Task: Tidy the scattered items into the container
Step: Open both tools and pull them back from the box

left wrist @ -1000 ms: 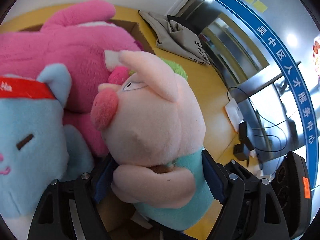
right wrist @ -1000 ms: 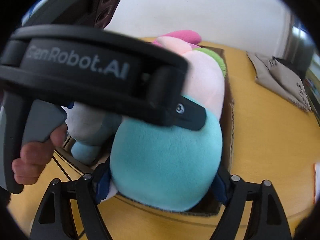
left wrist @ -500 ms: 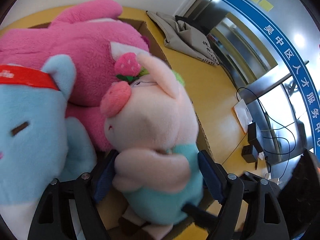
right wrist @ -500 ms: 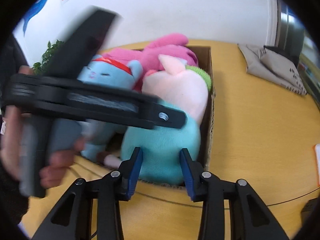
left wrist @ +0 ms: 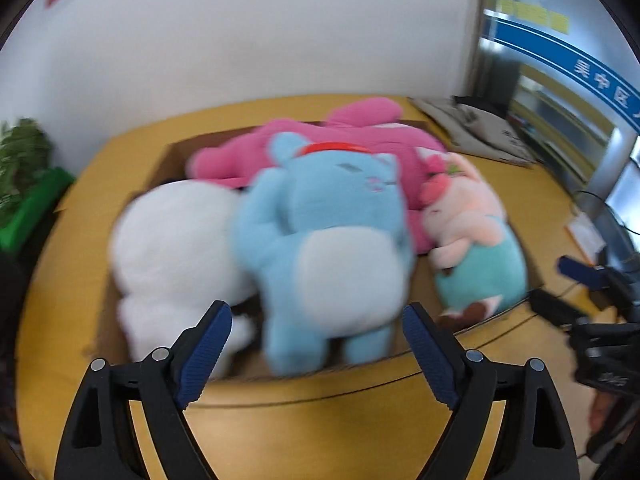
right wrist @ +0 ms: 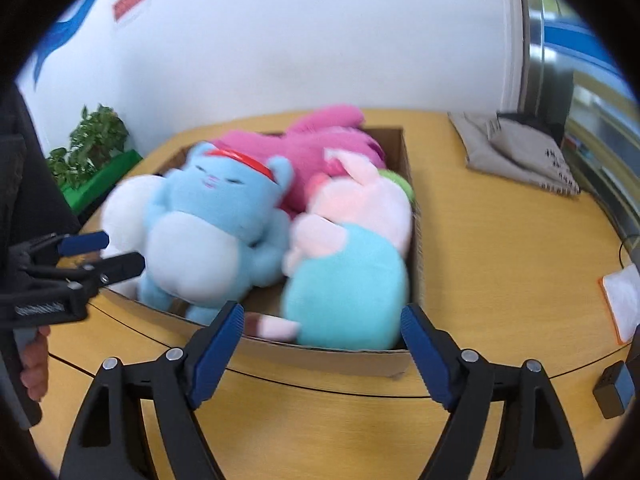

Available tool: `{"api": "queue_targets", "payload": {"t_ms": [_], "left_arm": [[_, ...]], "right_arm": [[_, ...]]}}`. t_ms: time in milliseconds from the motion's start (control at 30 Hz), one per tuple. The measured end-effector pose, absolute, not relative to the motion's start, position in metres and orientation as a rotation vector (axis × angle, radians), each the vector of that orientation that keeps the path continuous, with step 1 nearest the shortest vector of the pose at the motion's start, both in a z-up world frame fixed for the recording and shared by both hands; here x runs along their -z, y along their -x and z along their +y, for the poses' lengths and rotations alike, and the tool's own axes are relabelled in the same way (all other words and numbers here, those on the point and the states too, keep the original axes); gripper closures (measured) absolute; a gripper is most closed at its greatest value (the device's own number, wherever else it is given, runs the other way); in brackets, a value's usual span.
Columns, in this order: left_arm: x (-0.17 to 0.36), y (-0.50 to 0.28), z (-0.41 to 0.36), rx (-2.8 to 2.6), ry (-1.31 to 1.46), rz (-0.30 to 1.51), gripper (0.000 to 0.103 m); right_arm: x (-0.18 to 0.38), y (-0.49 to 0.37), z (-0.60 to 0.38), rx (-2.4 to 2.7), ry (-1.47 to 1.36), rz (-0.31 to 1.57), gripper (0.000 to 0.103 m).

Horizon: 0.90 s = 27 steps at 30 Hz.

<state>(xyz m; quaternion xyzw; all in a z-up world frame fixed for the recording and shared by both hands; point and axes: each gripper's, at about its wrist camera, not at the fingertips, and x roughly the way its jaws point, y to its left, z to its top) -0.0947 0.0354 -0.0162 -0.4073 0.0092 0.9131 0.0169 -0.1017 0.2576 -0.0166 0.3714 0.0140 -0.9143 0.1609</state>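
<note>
Plush toys: four, all in one cardboard box [right wrist: 328, 360]. One white plush [left wrist: 176, 248] far left, one blue cat [right wrist: 212, 216] beside it, one pink plush [right wrist: 312, 144] at the far side, one pig in a teal top [right wrist: 352, 240] right. Grippers: two. Potted plant [right wrist: 96, 140]: one, far left. Folded grey bag [right wrist: 516, 152]: one, far right.

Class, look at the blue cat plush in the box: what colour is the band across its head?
Red. The band on the blue cat plush shows best in the right wrist view.
</note>
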Motion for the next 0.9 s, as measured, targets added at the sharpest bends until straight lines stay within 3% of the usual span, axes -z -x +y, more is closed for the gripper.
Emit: {"api": "queue_targets", "payload": {"t_ms": [133, 900], "left_arm": [[0.008, 0.063, 0.005, -2.918, 1.23, -0.041, 0.001], [-0.003, 0.009, -0.01, -2.924, 1.179, -0.04, 0.0]], "right_arm": [[0.004, 0.076, 0.225, 2.606, -0.984, 0.117, 0.021], [-0.01, 0.034, 0.216, 2.734, -1.015, 0.11, 0.021]]}}
